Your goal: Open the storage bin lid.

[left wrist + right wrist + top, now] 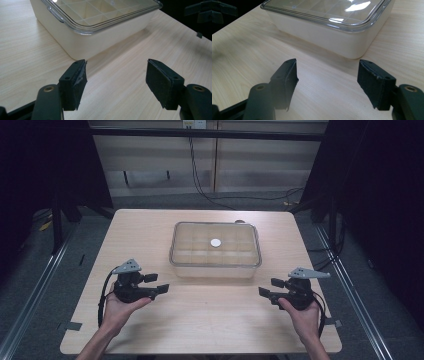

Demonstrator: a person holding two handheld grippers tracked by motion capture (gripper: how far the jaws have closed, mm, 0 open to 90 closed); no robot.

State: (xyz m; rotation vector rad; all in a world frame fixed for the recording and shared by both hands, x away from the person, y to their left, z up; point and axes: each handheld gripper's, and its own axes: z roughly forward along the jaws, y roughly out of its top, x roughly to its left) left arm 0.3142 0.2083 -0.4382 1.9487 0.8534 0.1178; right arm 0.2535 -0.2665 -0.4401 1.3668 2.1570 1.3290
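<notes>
Pale wooden table [150,330] holds a cream plastic box with a clear lid [215,250]. Near its front, left gripper [156,284] and right gripper [270,288] wait, jaws spread, holding nothing. Maybe the lid comes off next; that needs a careful grab.

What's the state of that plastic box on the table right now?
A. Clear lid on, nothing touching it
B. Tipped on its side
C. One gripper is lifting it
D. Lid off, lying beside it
A: the clear lid sits on the box, and the left gripper and right gripper are both open, apart from it.

Both grippers are black: the left gripper [156,284] and right gripper [271,288] each carry a grey three-cornered plate and a trailing black cable. Their flat rectangular jaws carry worn, dark pads [80,77]. The forearms are bare, without sleeves.
</notes>
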